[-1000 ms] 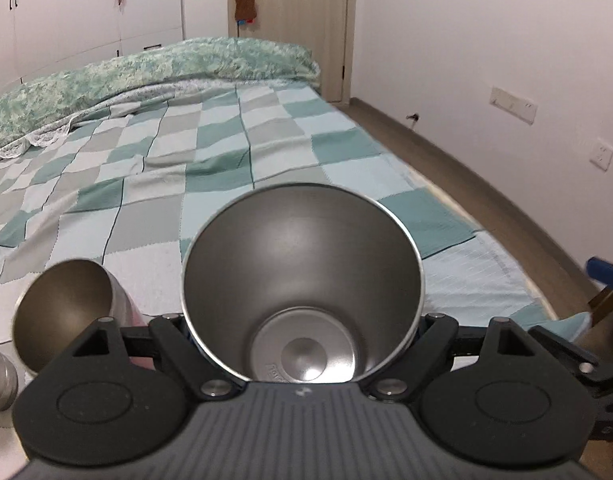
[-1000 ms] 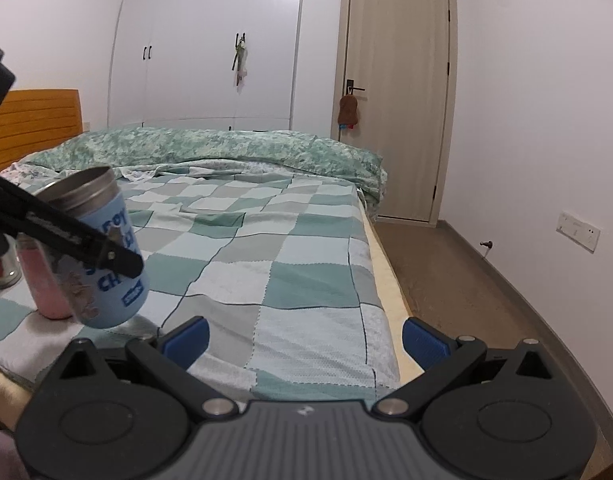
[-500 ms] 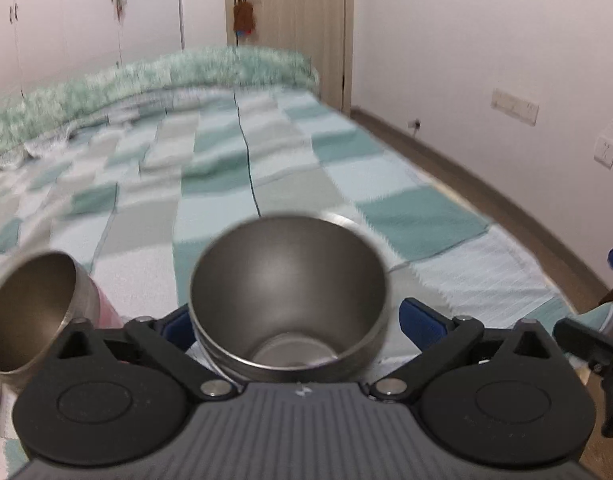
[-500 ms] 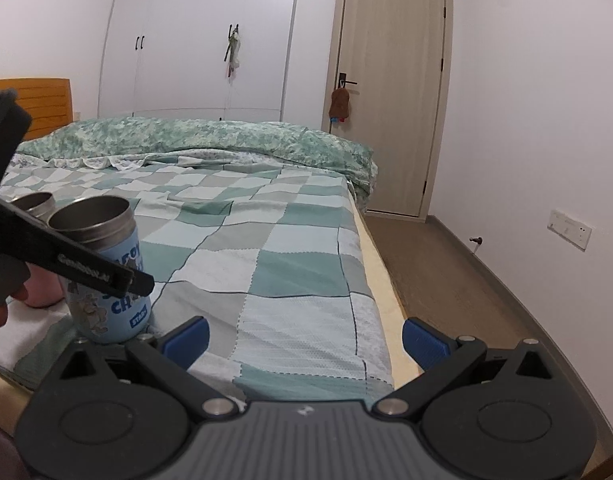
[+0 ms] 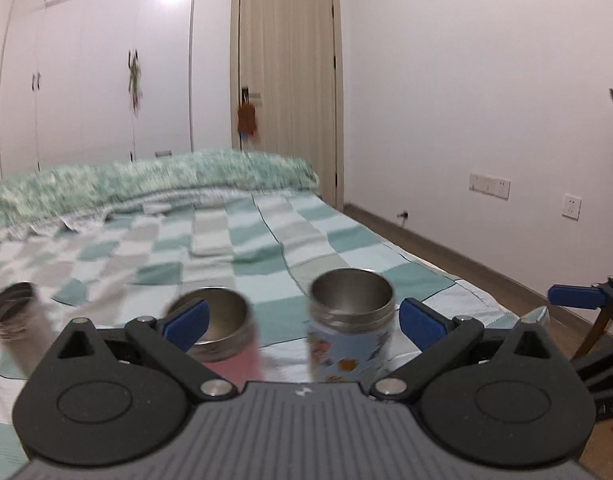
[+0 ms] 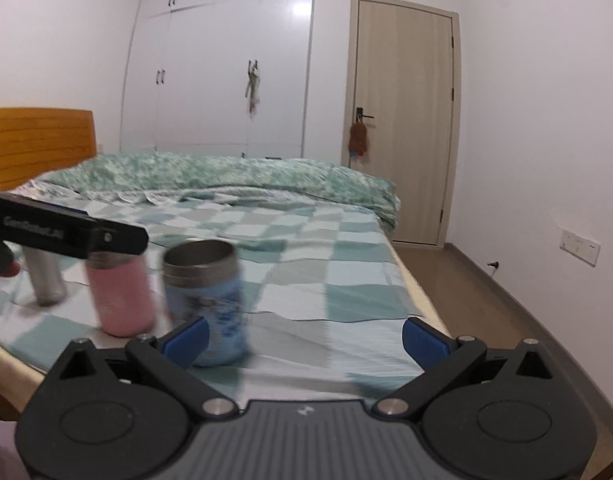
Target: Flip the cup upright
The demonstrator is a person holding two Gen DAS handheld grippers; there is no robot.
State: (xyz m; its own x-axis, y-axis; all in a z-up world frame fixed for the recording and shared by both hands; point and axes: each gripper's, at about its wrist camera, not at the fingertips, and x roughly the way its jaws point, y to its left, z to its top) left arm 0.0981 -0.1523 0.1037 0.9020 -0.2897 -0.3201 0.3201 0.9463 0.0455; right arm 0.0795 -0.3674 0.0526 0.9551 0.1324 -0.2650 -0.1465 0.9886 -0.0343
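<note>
A blue printed steel cup [image 5: 351, 328] stands upright on the bed, mouth up; it also shows in the right wrist view [image 6: 210, 300]. My left gripper [image 5: 302, 324] is open, pulled back from the cup, holding nothing. My right gripper [image 6: 304, 338] is open and empty, with the cup just beyond its left finger. The left gripper's arm crosses the left of the right wrist view [image 6: 66, 234].
A pink cup [image 5: 226, 336] and a plain steel cup [image 5: 18, 324] stand upright left of the blue one. The checked bedspread [image 5: 246, 240] stretches ahead to a green duvet [image 6: 226, 176]. The bed's right edge, wooden floor [image 6: 486, 292] and door lie to the right.
My left gripper set the blue cup upright on the bed, opened, and drew back and up. The right gripper stayed open and shifted slightly.
</note>
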